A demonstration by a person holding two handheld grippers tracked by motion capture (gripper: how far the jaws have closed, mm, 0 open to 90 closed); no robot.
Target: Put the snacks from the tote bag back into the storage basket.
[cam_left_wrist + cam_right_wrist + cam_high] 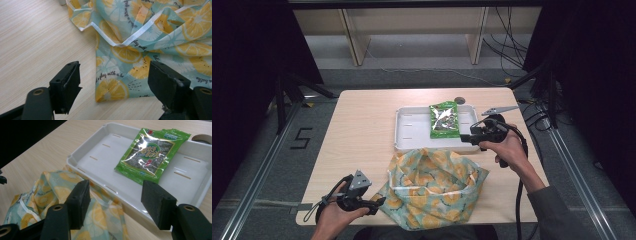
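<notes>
A green snack packet (444, 120) (150, 155) lies flat in a white tray (409, 131) (100, 152) at the table's back middle. In front of the tray sits a crumpled cloth bag (434, 187) (150, 32) (55, 195) printed with lemon slices. My right gripper (465, 137) (115, 195) hovers at the tray's right front corner, open, with nothing between its pads. My left gripper (378, 202) (113, 72) rests low at the bag's left front corner, open; the bag's corner lies on the table between its jaws, untouched by the pads.
A small dark round disc (459, 100) (203, 138) lies just behind the tray. Bare wooden table (362, 125) stretches to the left of the tray and bag. Cables (512, 55) and a wooden shelf frame stand on the floor beyond the table's far edge.
</notes>
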